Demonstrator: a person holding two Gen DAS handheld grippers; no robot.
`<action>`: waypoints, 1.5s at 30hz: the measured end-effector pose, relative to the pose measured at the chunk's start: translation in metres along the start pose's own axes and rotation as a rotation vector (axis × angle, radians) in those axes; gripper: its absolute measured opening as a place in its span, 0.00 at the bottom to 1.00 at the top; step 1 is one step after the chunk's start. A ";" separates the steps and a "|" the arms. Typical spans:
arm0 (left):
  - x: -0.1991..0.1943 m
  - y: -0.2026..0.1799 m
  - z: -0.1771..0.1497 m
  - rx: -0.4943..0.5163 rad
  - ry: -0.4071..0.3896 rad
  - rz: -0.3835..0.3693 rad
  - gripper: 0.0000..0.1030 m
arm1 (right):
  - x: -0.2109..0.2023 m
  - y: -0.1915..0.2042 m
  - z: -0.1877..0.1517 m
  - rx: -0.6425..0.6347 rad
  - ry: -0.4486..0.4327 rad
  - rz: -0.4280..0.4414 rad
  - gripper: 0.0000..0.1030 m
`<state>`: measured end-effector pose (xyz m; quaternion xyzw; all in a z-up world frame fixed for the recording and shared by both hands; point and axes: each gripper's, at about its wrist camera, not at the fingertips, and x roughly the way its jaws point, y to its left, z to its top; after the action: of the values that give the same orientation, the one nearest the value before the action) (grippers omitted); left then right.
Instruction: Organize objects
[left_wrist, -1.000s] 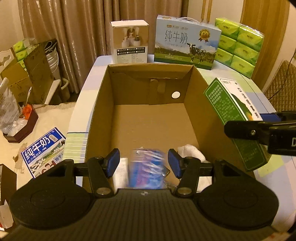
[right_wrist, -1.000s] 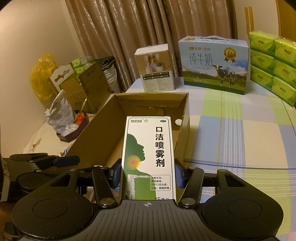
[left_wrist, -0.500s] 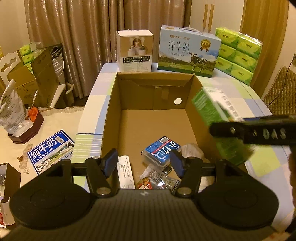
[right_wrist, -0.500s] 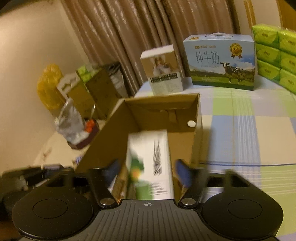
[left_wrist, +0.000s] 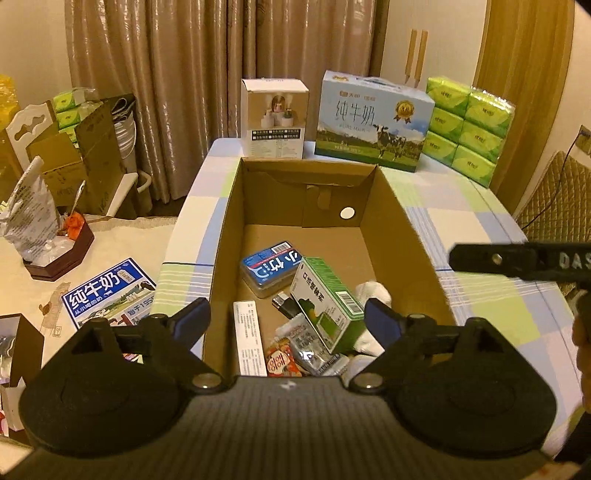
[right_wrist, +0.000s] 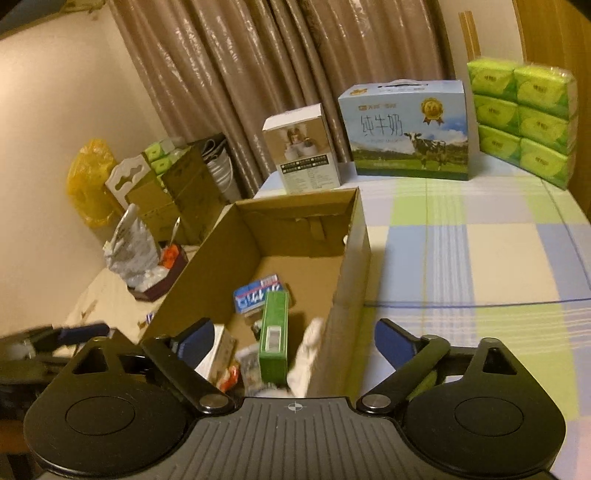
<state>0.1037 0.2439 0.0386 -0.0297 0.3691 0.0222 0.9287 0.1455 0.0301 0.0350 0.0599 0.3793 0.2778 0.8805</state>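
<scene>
An open cardboard box (left_wrist: 402, 236) stands on the checked table; it also shows in the right wrist view (right_wrist: 354, 258). Inside lie a green spray carton (left_wrist: 325, 302), tilted on other items, a blue pack (left_wrist: 271, 267), a long white carton (left_wrist: 249, 341), snack sachets (left_wrist: 295, 354) and white cloth (left_wrist: 373, 291). The green carton (right_wrist: 274, 339) and blue pack (right_wrist: 256, 295) show in the right wrist view too. My left gripper (left_wrist: 288, 323) is open and empty above the box's near end. My right gripper (right_wrist: 295, 341) is open and empty over the box's right wall.
At the table's far edge stand a white product box (left_wrist: 274, 118), a blue milk case (left_wrist: 373, 122) and stacked green tissue packs (left_wrist: 467, 129). Cardboard boxes (left_wrist: 74, 162), a foil bag (left_wrist: 26, 221) and a blue milk flyer (left_wrist: 107, 291) lie to the left.
My left gripper dropped the blue pack into the box and rose. My right gripper carried the green spray carton over the box, opened and let it fall in.
</scene>
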 end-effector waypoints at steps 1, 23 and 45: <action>-0.005 -0.001 -0.001 -0.004 -0.004 0.001 0.89 | -0.006 0.002 -0.004 -0.010 0.005 -0.004 0.96; -0.109 -0.052 -0.049 -0.058 -0.031 0.012 0.99 | -0.111 -0.003 -0.085 -0.016 0.046 -0.144 0.98; -0.118 -0.067 -0.087 -0.038 0.025 0.030 0.99 | -0.113 -0.006 -0.104 -0.030 0.082 -0.168 0.98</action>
<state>-0.0373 0.1689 0.0588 -0.0418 0.3806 0.0428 0.9228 0.0120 -0.0461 0.0318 0.0035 0.4144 0.2108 0.8854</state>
